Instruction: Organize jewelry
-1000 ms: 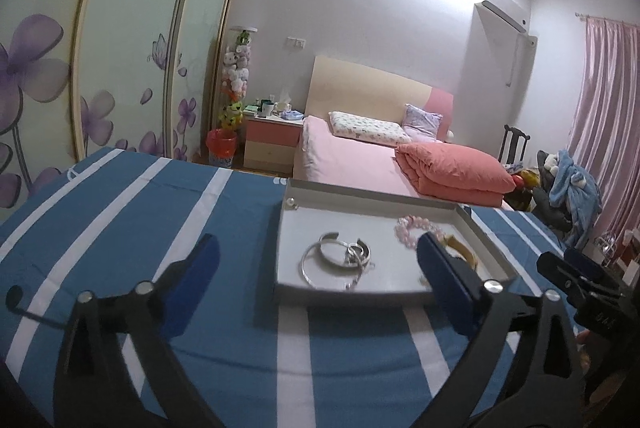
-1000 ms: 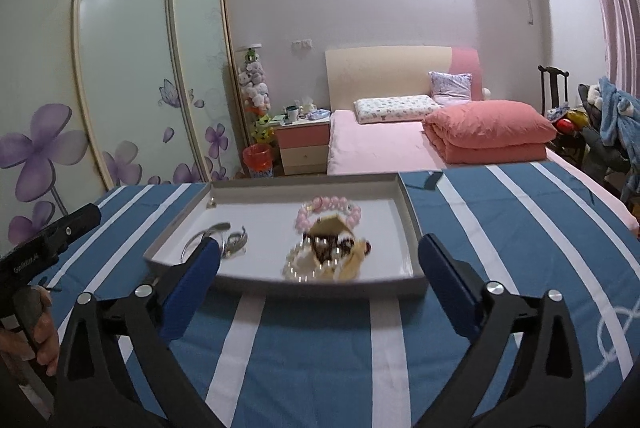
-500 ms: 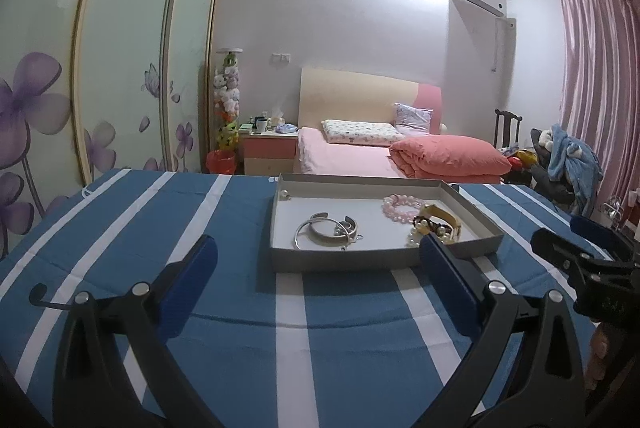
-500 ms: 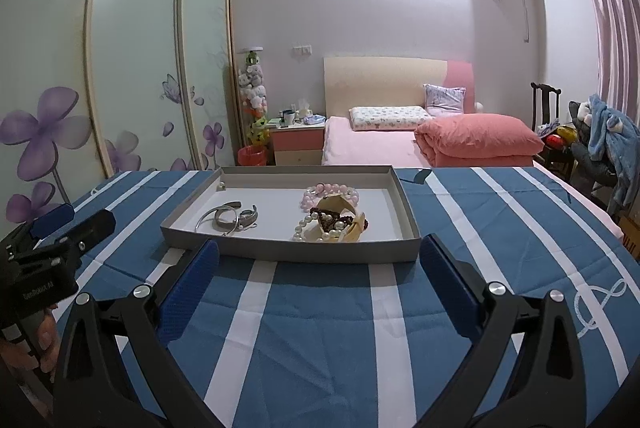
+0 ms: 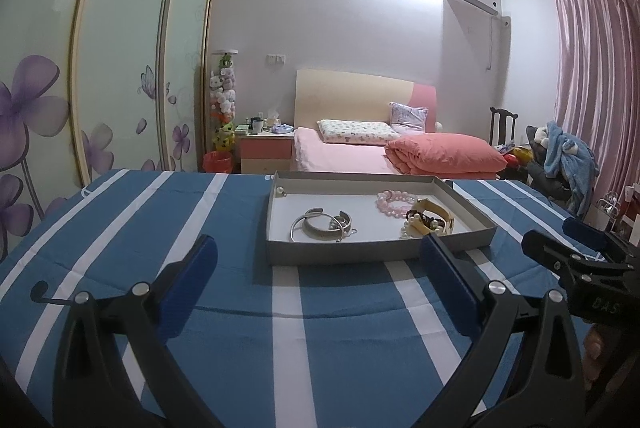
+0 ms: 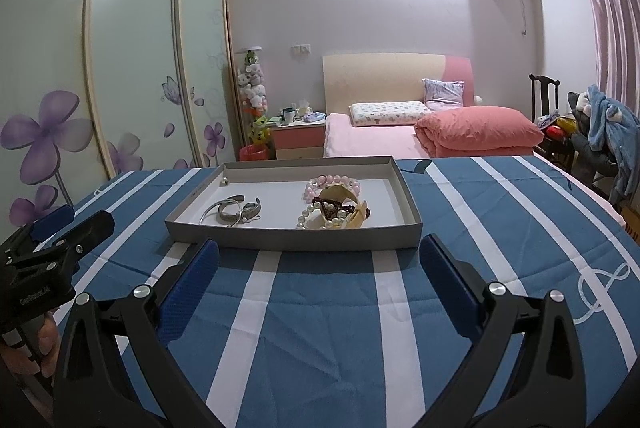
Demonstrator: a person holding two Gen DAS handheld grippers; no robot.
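Both the left gripper (image 5: pixel 316 260) and right gripper (image 6: pixel 318 264) hover spread and empty before the grey tray (image 6: pixel 294 239) on the striped bed, where tangled bracelets (image 6: pixel 334 210) call for single-piece pinching from above.

Blue-and-white striped cloth (image 5: pixel 200 308), grey tray (image 5: pixel 344 257)

surface: blue-white striped cloth (image 6: pixel 320 328) | on it: grey tray (image 6: pixel 296 240)
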